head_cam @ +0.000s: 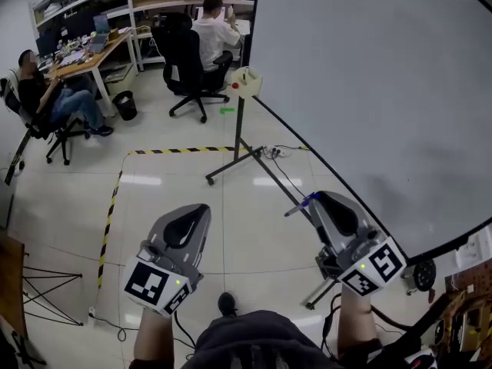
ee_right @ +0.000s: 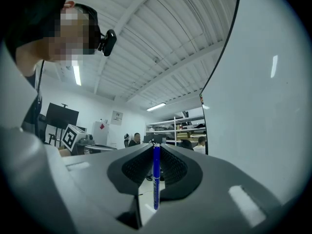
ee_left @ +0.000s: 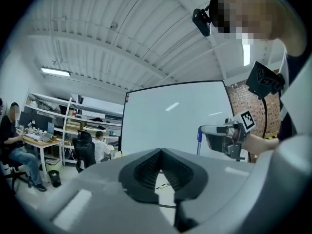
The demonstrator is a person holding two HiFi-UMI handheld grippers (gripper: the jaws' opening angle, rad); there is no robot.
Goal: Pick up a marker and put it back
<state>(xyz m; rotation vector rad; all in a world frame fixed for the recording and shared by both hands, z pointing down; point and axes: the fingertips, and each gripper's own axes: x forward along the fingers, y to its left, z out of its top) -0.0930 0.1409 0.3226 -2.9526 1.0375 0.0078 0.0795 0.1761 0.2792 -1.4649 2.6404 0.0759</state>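
A blue marker (ee_right: 156, 174) stands clamped between the jaws of my right gripper (ee_right: 156, 146), which is shut on it. In the head view the marker (head_cam: 300, 204) juts out to the left of the right gripper (head_cam: 315, 199), close to the lower edge of the whiteboard (head_cam: 369, 91). My left gripper (head_cam: 201, 208) hovers over the floor to the left, its jaws together and empty. From the left gripper view the left gripper (ee_left: 161, 151) points toward the whiteboard (ee_left: 175, 121), and the right gripper (ee_left: 222, 138) with the marker (ee_left: 199, 141) shows beyond it.
The whiteboard stands on a black metal stand (head_cam: 234, 156) with a small holder (head_cam: 246, 81) at its corner. Yellow-black tape (head_cam: 111, 206) marks the floor. Two seated people work at desks (head_cam: 84, 56) in the back, with office chairs (head_cam: 184, 60) nearby. A cable (head_cam: 284, 175) lies on the floor.
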